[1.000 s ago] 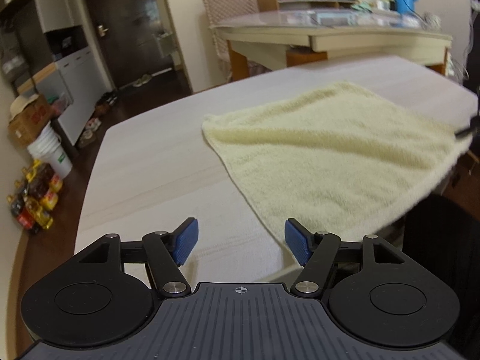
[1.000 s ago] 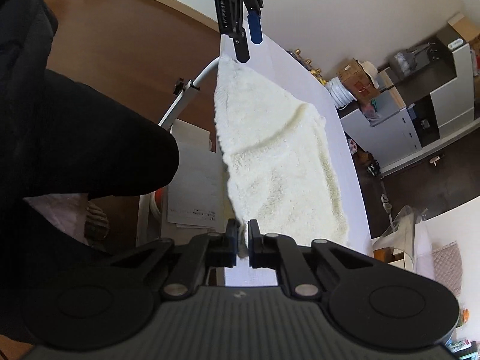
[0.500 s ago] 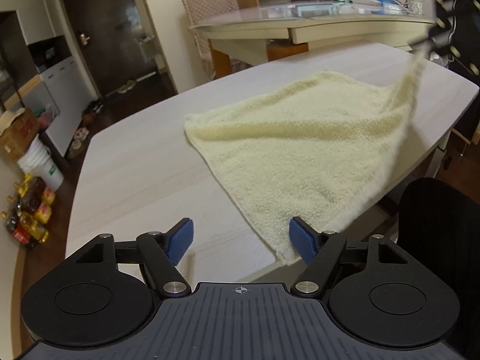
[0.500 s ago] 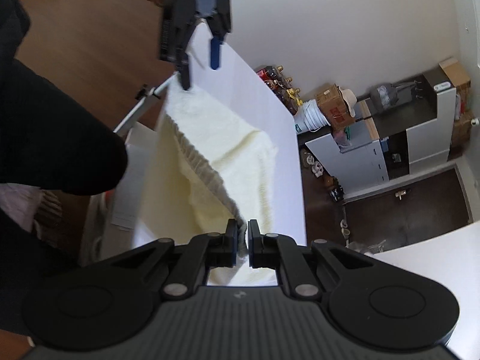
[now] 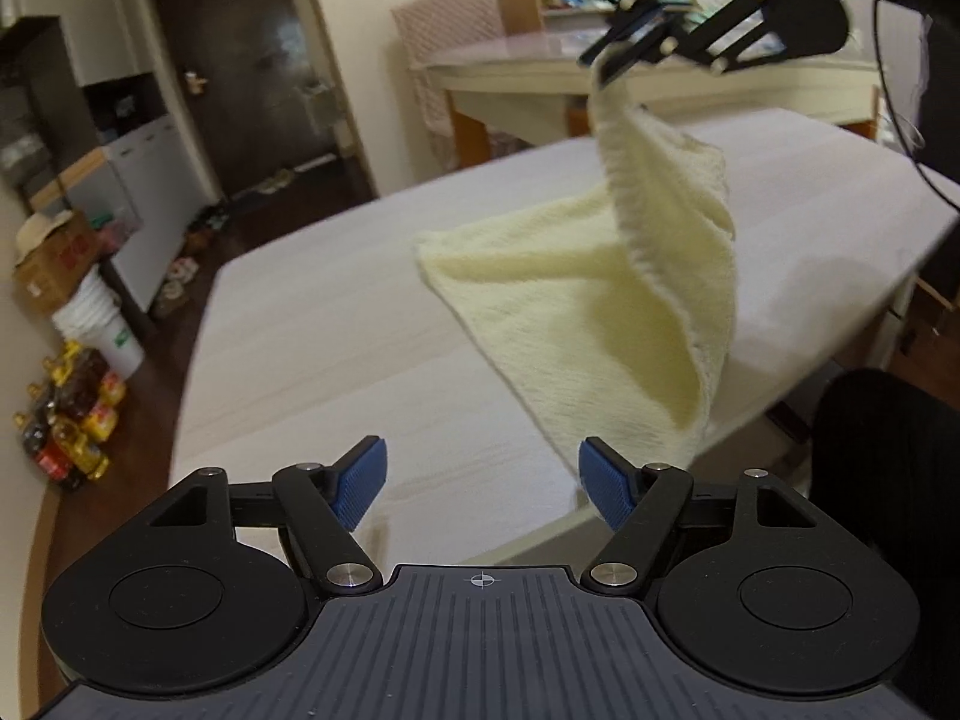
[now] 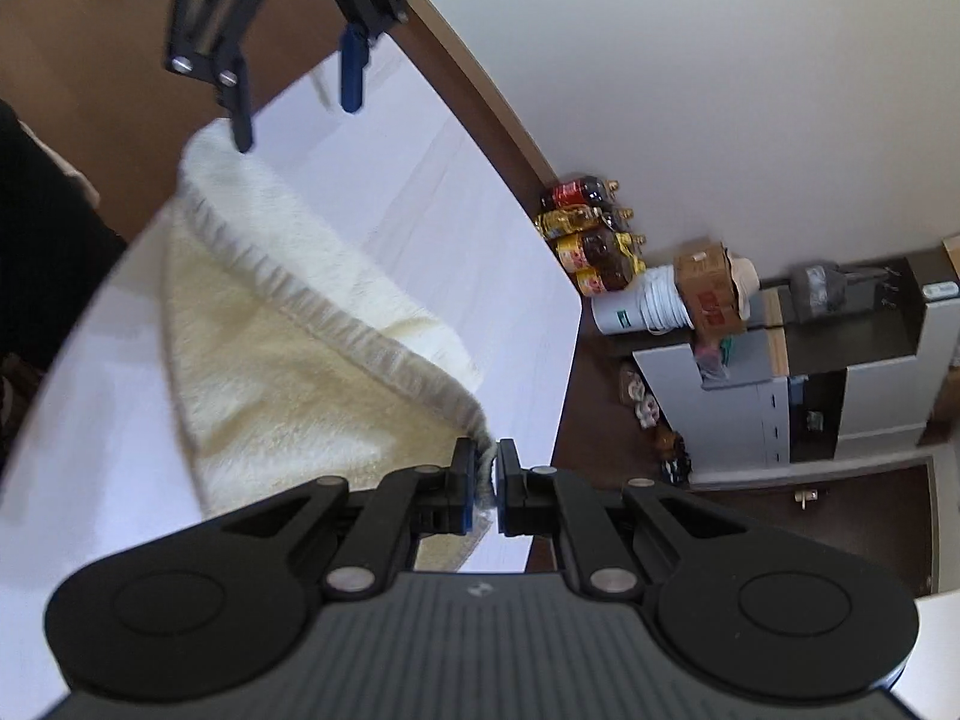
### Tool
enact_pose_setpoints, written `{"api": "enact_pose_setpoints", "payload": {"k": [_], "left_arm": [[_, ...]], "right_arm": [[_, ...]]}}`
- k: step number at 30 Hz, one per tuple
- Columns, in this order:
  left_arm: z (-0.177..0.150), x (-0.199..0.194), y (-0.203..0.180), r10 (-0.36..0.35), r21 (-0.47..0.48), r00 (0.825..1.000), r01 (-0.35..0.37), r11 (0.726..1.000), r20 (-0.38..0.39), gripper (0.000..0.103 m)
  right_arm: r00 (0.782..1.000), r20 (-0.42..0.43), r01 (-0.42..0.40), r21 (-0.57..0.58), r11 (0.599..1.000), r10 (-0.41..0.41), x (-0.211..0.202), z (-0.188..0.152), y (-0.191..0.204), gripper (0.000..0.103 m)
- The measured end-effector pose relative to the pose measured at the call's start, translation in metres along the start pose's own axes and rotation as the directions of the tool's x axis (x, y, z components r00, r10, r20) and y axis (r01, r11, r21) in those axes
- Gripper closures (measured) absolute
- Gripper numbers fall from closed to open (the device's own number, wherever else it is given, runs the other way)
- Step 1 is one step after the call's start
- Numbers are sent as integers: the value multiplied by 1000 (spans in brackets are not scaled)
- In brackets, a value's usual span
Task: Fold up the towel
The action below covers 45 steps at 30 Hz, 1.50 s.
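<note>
A pale yellow towel (image 5: pixel 594 276) lies on the white table (image 5: pixel 336 360), with one corner lifted high. My right gripper (image 6: pixel 485 480) is shut on that corner of the towel (image 6: pixel 288 372) and holds it above the table; it shows in the left wrist view (image 5: pixel 606 63) at the top right. My left gripper (image 5: pixel 483 477) is open and empty, just above the table's near edge, with the towel's near corner close to its right fingertip (image 5: pixel 606 483). The left gripper also shows in the right wrist view (image 6: pixel 300 102), open above that far towel corner.
A second table (image 5: pixel 600 69) with a chair (image 5: pixel 450 60) and clutter stands behind. Bottles (image 5: pixel 66 420), a white bucket (image 5: pixel 102 324) and a cardboard box (image 5: pixel 51 264) sit on the floor at the left. A dark chair back (image 5: pixel 888 480) stands at the right.
My right gripper has lifted its towel corner up and carried it over the towel toward the far left, so the towel now stands folded up. My left gripper stays open near the front corner.
</note>
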State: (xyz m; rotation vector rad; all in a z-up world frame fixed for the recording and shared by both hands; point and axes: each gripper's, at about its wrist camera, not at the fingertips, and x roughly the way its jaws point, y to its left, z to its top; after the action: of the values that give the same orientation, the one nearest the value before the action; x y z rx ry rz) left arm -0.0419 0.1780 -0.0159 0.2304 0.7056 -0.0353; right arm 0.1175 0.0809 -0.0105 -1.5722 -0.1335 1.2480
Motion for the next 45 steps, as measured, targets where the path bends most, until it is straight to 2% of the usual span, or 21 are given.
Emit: {"api": "enact_pose_setpoints", "payload": {"k": [6, 15, 17, 18, 21, 23, 25, 29, 31, 33, 35, 38, 39, 42, 45], "left_arm": [[-3, -6, 16, 28, -54, 999, -27, 998, 29, 27], [-7, -4, 23, 16, -105, 999, -13, 994, 32, 27], [-7, -4, 24, 13, -111, 999, -9, 994, 34, 27], [-6, -5, 25, 15, -114, 999, -11, 993, 37, 27], [-3, -5, 27, 21, -124, 999, -15, 992, 46, 27], [-2, -6, 29, 25, -131, 998, -18, 991, 53, 27], [0, -6, 31, 30, -137, 998, -21, 990, 59, 27], [6, -6, 36, 38, -150, 997, -26, 988, 75, 26], [14, -1, 44, 26, -145, 995, -13, 989, 94, 26], [23, 7, 54, 5, -132, 994, 10, 991, 110, 25], [35, 21, 66, -39, -131, 992, 55, 990, 120, 25], [56, 43, 78, -103, -120, 987, 118, 986, 125, 25], [63, 50, 80, -118, -111, 985, 133, 985, 125, 25], [86, 72, 80, -167, -64, 979, 175, 982, 113, 25], [101, 92, 75, -214, -35, 973, 218, 975, 90, 25]], "right_arm": [[997, 17, -80, 8, 997, 80, 66, 16, -28, 95], [983, 0, -184, 64, 981, 185, 142, 19, -43, 95], [982, -9, -189, 77, 979, 190, 158, 17, -43, 87], [981, -16, -192, 85, 978, 194, 161, 16, -42, 78], [985, 12, -170, 176, 970, 170, 165, 8, -53, 64], [988, 25, -157, 222, 962, 155, 163, 4, -59, 64], [992, 23, -122, 328, 937, 121, 153, -7, -73, 62], [994, 47, -107, 453, 885, 96, 123, -18, -83, 60], [986, 123, -166, 554, 816, 117, 89, -17, -80, 60], [977, 170, -207, 589, 781, 130, 66, -12, -74, 60], [954, 256, -286, 634, 719, 153, 36, -1, -55, 62], [926, 335, -362, 666, 653, 171, 9, 8, -33, 65], [922, 348, -372, 676, 636, 169, 5, 15, -23, 65], [920, 354, -378, 682, 626, 169, -1, 29, -1, 66], [917, 362, -388, 700, 599, 171, 7, 39, 11, 66]]}}
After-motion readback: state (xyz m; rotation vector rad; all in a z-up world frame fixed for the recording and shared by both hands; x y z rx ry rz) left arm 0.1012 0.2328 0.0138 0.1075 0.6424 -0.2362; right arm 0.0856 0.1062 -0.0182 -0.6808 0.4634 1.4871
